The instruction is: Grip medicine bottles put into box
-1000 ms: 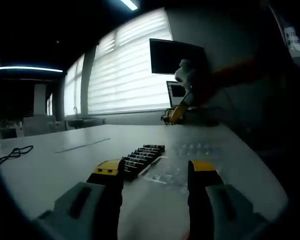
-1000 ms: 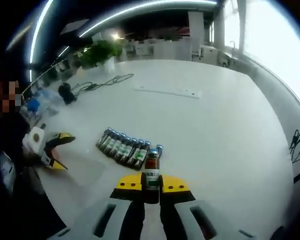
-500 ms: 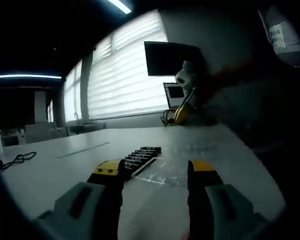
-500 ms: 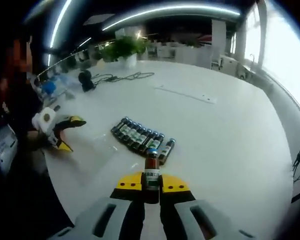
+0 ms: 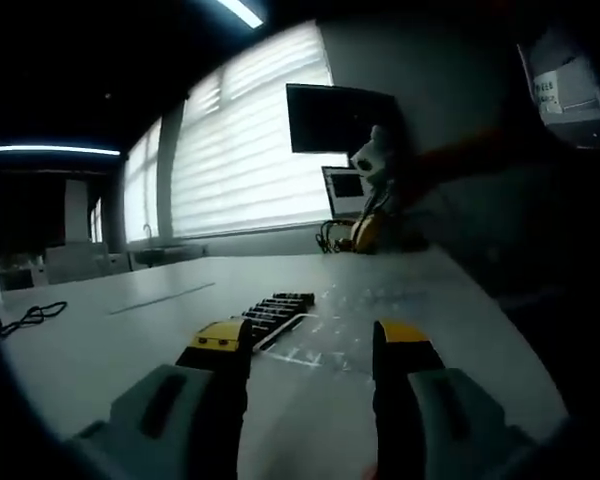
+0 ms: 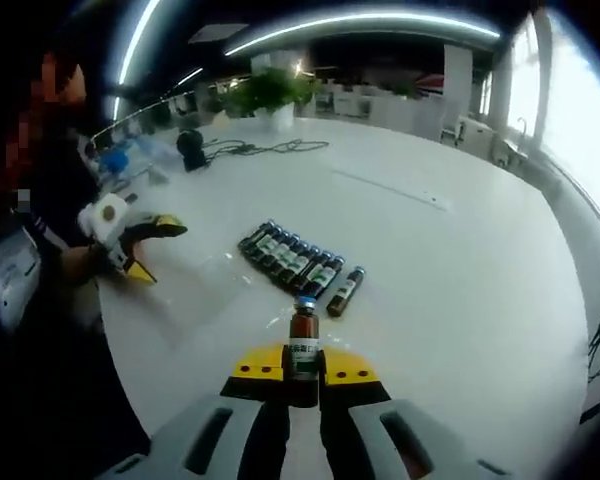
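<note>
- In the right gripper view, the left gripper is at the far left, low over the white table; in the left gripper view its yellow-tipped jaws stand wide apart with nothing between them.
- Just right of it lies a faint clear tray, which I take to be the box; its edges are hard to see.
- Next comes the row of medicine bottles, lying side by side and touching, with one loose bottle just beside the right end of the row.
- The right gripper is closed on a held bottle, upright between the jaws, above the table.
- To do this step well, I think the held bottle should go over the clear tray and come down into a free cell before the jaws open; the tray is nearly invisible, so aiming needs care, and the left gripper should not be in the way.
- Compared with one second ago, the right gripper view shows the row farther away and more to the centre, and the left gripper view sits lower, so both hands moved; the bottles themselves seem to lie as before.
</note>
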